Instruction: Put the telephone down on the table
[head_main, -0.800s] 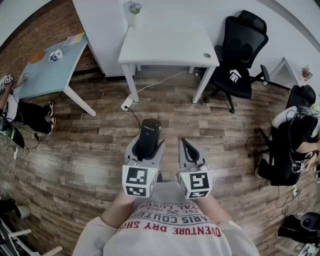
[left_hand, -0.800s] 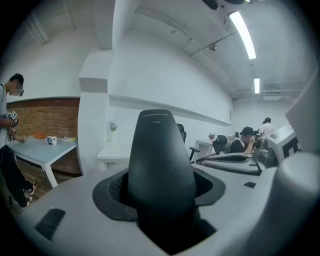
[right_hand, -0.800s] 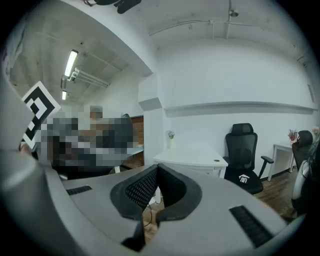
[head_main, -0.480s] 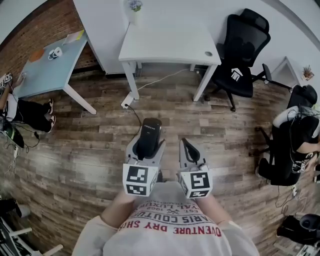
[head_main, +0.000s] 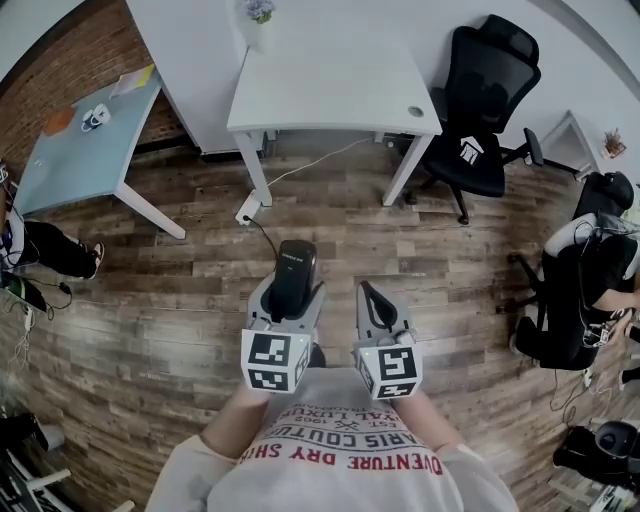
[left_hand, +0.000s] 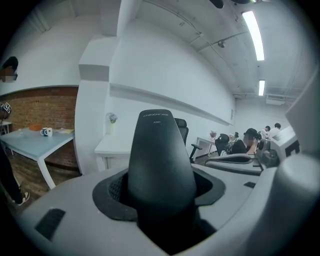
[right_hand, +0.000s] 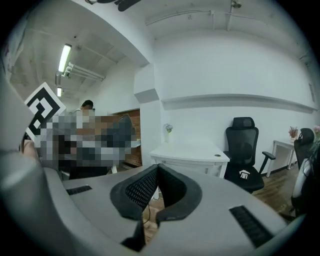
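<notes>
A black telephone handset (head_main: 295, 272) stands between the jaws of my left gripper (head_main: 290, 292), which is shut on it over the wooden floor. In the left gripper view the telephone (left_hand: 160, 160) fills the middle, with a dark pad pressed on either side of it. My right gripper (head_main: 373, 303) hangs just to the right of it. Its pads meet at the tip in the right gripper view (right_hand: 157, 171), with nothing between them. The white table (head_main: 330, 85) stands ahead by the wall, well beyond both grippers, and also shows as the white table (right_hand: 189, 152).
A black office chair (head_main: 482, 110) stands right of the white table. A light-blue table (head_main: 70, 155) with a mug is at the far left. A cable and plug (head_main: 248, 208) lie on the floor ahead. A seated person (head_main: 590, 285) is at the right.
The view has drifted: the light-blue table has slid toward the left edge and the white table sits a little higher. Both grippers keep their places and the telephone stays gripped.
</notes>
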